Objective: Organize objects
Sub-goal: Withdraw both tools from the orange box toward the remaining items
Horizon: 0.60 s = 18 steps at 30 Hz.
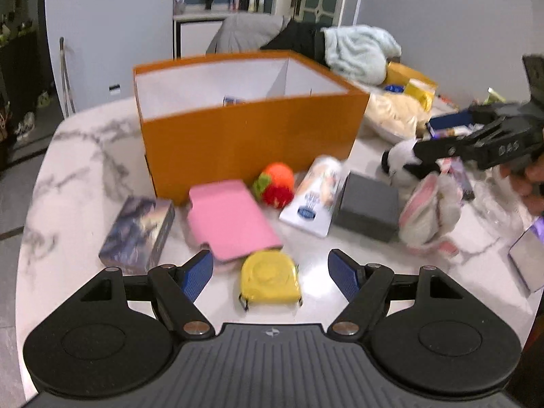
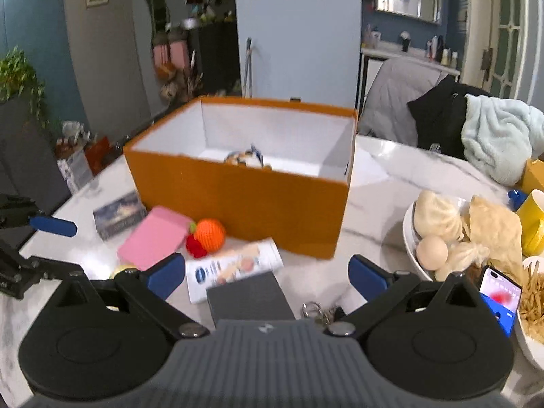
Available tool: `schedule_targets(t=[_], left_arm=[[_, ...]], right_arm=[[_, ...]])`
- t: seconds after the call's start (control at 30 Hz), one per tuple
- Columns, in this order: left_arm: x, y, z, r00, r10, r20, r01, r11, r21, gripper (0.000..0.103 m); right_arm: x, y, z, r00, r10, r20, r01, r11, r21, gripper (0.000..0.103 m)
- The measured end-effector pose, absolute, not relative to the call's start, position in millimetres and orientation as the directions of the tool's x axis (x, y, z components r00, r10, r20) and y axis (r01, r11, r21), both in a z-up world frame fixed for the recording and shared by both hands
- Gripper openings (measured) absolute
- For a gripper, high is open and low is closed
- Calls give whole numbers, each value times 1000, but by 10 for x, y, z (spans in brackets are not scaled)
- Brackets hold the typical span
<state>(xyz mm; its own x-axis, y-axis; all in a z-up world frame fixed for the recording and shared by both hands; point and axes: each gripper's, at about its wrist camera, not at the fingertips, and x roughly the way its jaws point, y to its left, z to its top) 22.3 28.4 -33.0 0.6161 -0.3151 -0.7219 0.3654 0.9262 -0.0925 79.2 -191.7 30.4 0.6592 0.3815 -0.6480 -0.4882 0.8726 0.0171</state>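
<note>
1. Your left gripper point(image 1: 271, 273) has its jaws wide open and holds nothing. The yellow tape measure point(image 1: 270, 280) lies on the bench point(image 1: 78, 156) between the blue fingertips point(image 1: 195, 277), touching neither one.
2. Your right gripper point(image 2: 267, 277) also has open, empty jaws. The dark grey box point(image 2: 248, 297) lies just below them, on the near side of the orange box point(image 2: 238, 204).
3. Going toward the orange box, you see the pink case point(image 1: 229, 222) just behind the tape measure, the card box point(image 1: 137, 233) to its left and the white tube point(image 1: 314, 197) to its right.
4. The knitted fruit toy point(image 1: 277, 185) lies close to the front wall of the orange box.
5. The orange box stands open, with a small item inside that is too blurred to name.
</note>
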Motion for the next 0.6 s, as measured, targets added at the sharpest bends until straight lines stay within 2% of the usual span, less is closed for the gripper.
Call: schedule_targets(t=[0.33,0.6], left_arm=[[234,115,-539,584,-296,-756,393,918,-56,88],[318,63,-611,575,-287,-766,385,921,-56,88]], right_arm=[[625,-1877,127,549,291,-784,-686,692,-224,101],[670,-1939,-129,437,257,-862,-719,676,-163,101]])
